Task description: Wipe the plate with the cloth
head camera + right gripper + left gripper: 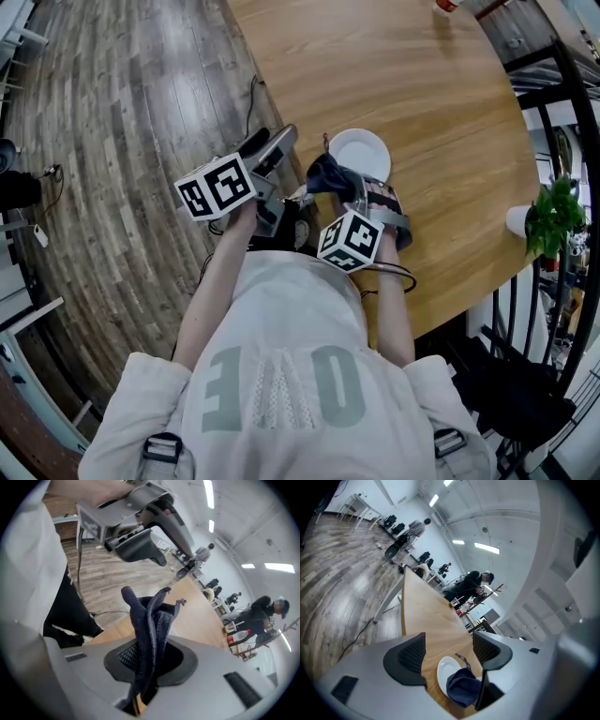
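A small white plate [360,153] lies on the round wooden table [422,103], close to its near edge. A dark blue cloth [327,174] hangs bunched over the plate's near rim, and my right gripper [343,190] is shut on it. In the right gripper view the cloth [149,620] stands up in folds from between the closed jaws. My left gripper [278,143] is held just left of the plate, off the table's edge, open and holding nothing. In the left gripper view the plate [446,670] and the cloth [462,689] show between its spread pads [410,656].
A green plant [554,215] in a white pot stands at the table's right edge. A bottle [447,5] sits at the far side. Black railing [525,309] runs along the right. Wood floor [112,169] with a cable lies to the left. People stand far off [471,584].
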Motion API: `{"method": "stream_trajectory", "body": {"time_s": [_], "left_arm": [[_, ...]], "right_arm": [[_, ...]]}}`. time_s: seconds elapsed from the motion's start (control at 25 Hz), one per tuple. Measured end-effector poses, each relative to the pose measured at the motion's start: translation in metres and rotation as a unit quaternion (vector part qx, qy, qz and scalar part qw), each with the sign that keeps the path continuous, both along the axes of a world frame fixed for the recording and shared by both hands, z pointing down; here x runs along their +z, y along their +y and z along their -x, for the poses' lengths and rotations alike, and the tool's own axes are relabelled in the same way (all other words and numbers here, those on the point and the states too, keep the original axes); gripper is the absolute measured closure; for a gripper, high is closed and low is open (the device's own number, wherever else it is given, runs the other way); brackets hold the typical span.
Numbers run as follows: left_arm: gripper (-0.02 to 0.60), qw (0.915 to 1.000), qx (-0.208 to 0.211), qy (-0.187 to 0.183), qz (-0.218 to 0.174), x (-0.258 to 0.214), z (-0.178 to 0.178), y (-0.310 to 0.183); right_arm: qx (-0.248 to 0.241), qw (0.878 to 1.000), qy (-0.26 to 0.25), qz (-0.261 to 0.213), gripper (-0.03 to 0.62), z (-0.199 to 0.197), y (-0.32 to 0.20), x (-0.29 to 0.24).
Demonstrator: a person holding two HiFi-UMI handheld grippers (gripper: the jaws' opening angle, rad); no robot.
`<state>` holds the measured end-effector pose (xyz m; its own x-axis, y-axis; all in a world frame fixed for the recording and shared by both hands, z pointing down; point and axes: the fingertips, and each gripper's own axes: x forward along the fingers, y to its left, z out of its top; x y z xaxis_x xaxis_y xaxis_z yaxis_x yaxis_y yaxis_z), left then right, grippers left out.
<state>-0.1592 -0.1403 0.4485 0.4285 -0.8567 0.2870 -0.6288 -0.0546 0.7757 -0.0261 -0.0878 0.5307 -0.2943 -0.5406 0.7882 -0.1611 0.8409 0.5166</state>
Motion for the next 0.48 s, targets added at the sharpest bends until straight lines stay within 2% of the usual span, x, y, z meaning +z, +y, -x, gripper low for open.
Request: {"method": "stream_trajectory", "body": {"time_s": [0.08, 0.12, 0.2, 0.28, 0.36, 0.48], "left_arm": [[0.264, 0.9966, 0.01, -0.04, -0.071, -0.034, -0.006, -0.001], [0.267, 0.9903, 0.017, -0.065, -0.121, -0.057, -0.011, -0.001], [0.332, 0.968, 0.032, -0.118, -0.219, -0.105, -0.026, 0.002], [0.377, 0.9441, 0.045, -0.157, -0.286, -0.145, -0.044, 0.009], [0.469, 0.9235, 0.051, -0.189, -0.33, -0.174, -0.059, 0.016], [0.547, 0.8907, 0.052, -0.235, -0.385, -0.206, -0.072, 0.032]], "right_arm": [[0.039, 0.997, -0.06, -0.039, 0.537, 0.002, -0.014, -0.035], [0.06, 0.992, -0.093, -0.064, 0.537, 0.002, -0.021, -0.057], [0.097, 0.976, -0.156, -0.118, 0.537, -0.003, -0.031, -0.105], [0.128, 0.954, -0.218, -0.163, 0.537, -0.012, -0.036, -0.151], [0.157, 0.928, -0.28, -0.189, 0.537, -0.022, -0.034, -0.188], [0.193, 0.88, -0.373, -0.221, 0.537, -0.039, -0.024, -0.233]]}}
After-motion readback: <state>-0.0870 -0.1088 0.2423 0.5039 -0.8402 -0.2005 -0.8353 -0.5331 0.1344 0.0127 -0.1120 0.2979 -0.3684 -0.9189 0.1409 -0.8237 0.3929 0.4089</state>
